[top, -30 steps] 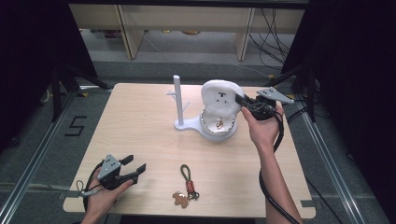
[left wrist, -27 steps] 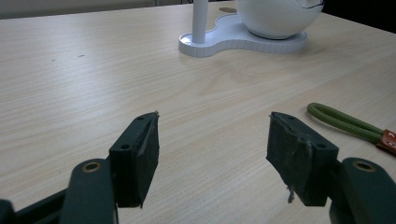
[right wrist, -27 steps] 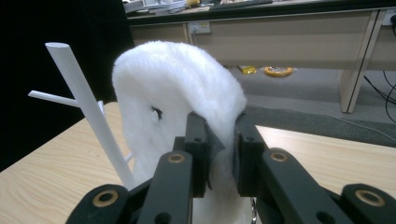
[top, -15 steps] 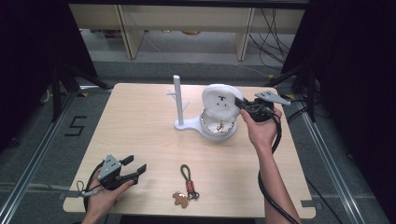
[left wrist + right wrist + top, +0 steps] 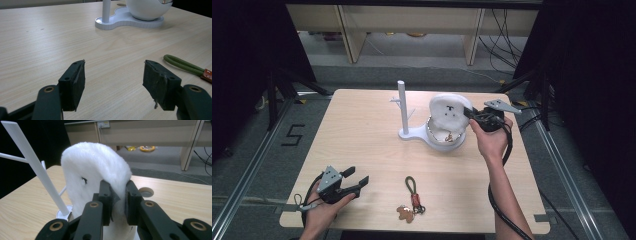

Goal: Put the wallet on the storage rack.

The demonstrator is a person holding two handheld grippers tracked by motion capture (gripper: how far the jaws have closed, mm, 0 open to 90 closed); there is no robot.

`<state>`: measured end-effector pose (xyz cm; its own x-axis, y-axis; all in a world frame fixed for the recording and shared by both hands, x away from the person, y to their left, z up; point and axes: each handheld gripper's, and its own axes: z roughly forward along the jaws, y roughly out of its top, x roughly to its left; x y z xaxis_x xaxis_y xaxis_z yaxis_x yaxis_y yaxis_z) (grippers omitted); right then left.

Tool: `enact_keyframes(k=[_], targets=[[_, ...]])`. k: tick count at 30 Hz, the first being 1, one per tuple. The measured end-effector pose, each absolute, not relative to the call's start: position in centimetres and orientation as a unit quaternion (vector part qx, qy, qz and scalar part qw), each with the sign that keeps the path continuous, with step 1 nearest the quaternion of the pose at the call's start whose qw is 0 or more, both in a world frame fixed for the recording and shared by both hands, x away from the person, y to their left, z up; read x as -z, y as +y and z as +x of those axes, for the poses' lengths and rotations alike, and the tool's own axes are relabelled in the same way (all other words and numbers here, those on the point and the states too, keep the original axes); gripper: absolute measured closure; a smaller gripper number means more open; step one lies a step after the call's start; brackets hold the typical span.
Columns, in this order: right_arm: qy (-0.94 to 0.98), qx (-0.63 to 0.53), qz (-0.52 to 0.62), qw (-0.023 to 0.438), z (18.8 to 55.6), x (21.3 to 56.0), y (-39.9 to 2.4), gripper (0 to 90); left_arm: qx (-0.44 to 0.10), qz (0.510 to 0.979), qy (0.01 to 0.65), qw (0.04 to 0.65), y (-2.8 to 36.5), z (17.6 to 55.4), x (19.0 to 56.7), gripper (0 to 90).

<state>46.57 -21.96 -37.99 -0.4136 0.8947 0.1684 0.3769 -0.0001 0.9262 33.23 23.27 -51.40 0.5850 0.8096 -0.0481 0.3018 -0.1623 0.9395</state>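
Looking down from the high view, I see the right hand-held gripper [image 5: 470,114] at the far right of the desk [image 5: 362,135], its jaws pinched on the edge of a white fluffy lid [image 5: 449,111]. The lid stands tilted up over a white bowl [image 5: 445,139], which sits on a flat white base [image 5: 412,135] shared with a thin upright post [image 5: 402,102]. Small trinkets lie inside the bowl; I cannot tell what they are. The left hand-held gripper [image 5: 358,177] rests near the front left edge of the desk, jaws spread, with nothing between them. A green cord keychain [image 5: 412,187] lies on the desk between the two forearms, apart from both grippers, with a small brown charm [image 5: 403,213] at its near end.

From the left gripper view, I see the two black jaws standing wide apart over bare desk. The green cord [image 5: 182,64] lies to the right, clear of the jaws. The post [image 5: 106,11] and the bowl [image 5: 147,8] stand well beyond.

From the right gripper view, I see the jaws pressed together on the fluffy lid [image 5: 92,167], its rim caught between the pads. The post [image 5: 37,167] leans across the left of the frame, just beside the lid.
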Motion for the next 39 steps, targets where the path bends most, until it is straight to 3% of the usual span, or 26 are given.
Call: enact_keyframes(k=[31, 39], targets=[[0.711, -0.454, 0.494, 0.210, 47.4, 39.9, -21.3, 79.9, -0.244, 0.724, 0.385, 0.518, 23.2, 33.2, 51.5, 33.7], [0.728, -0.428, 0.474, 0.249, 48.4, 40.3, -21.1, 79.6, -0.244, 0.724, 0.383, 0.518, 23.2, 33.2, 51.5, 33.7]])
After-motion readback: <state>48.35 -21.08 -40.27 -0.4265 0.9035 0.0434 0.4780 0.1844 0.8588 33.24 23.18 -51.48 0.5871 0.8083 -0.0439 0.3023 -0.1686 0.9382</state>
